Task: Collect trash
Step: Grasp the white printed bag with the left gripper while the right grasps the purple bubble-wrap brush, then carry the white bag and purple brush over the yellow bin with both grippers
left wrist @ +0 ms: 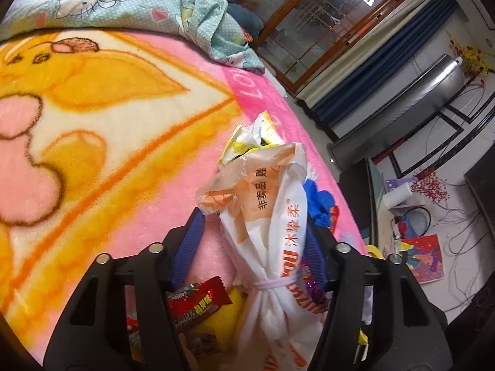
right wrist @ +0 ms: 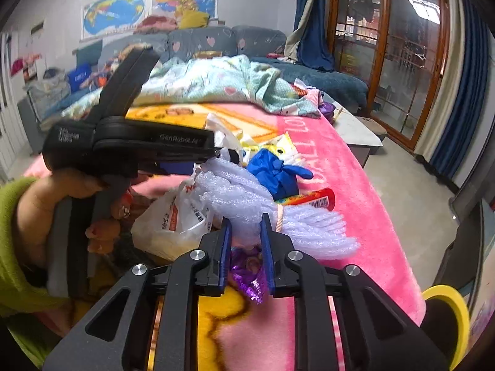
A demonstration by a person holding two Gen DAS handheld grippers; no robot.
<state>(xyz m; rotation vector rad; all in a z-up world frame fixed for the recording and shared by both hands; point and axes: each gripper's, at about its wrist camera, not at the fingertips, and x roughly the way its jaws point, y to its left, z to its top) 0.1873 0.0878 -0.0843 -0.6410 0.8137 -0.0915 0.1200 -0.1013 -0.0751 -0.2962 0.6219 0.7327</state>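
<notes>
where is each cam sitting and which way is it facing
Left wrist: on the left hand-held gripper, looking down its wide-apart fingers across the pink blanket toward the glass doors; a tied white plastic bag lies between them.
Right wrist: on the right hand-held gripper, facing across the bed to the sofa and wall maps; its fingers pinch lilac foam wrap. The person's left hand and green sleeve show.
Shared: blanket, bag, blue wad, glass doors.

Pink/yellow cartoon blanket (left wrist: 102,117) covers the bed w/ a teal cartoon-print quilt (right wrist: 216,83) bunched at its far end, blue sofa (right wrist: 216,41) behind, maps (right wrist: 148,6) on the wall, wood-framed glass doors (right wrist: 386,55) & blue curtains (left wrist: 383,71) at the side.
</notes>
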